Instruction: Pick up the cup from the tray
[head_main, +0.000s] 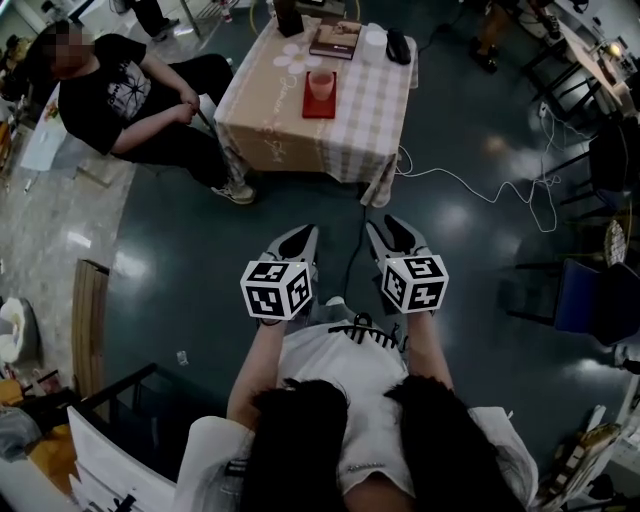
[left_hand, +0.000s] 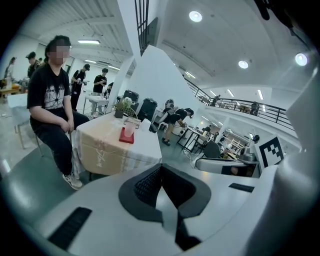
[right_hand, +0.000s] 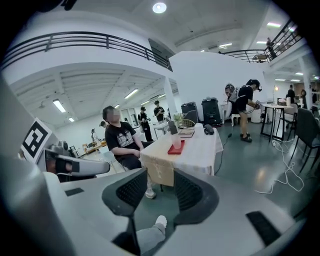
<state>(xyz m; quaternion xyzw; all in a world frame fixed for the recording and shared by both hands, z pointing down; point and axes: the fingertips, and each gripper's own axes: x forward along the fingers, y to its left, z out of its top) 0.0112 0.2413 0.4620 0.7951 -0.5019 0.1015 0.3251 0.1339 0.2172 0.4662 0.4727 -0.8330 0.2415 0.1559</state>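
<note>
– While we're this far off, what's your plan?

– I can see the pale pink translucent cup (head_main: 320, 84) upright on the flat red tray (head_main: 318, 109), on the counter with the checked cloth (head_main: 270, 125), well ahead of me. My right hand-held gripper (right_hand: 160, 176) is spread with nothing between its jaws; my left hand-held gripper (left_hand: 161, 168) is pressed together and empty.

– Anything to mind?

– I'd walk in clear of the white floor cable (head_main: 480, 190) and the seated person in black (head_main: 125, 100). Then I'd level the right one with the cup's middle, jaws either side, and close gently. It looks light and thin-walled, so it may tip or squash.
</note>
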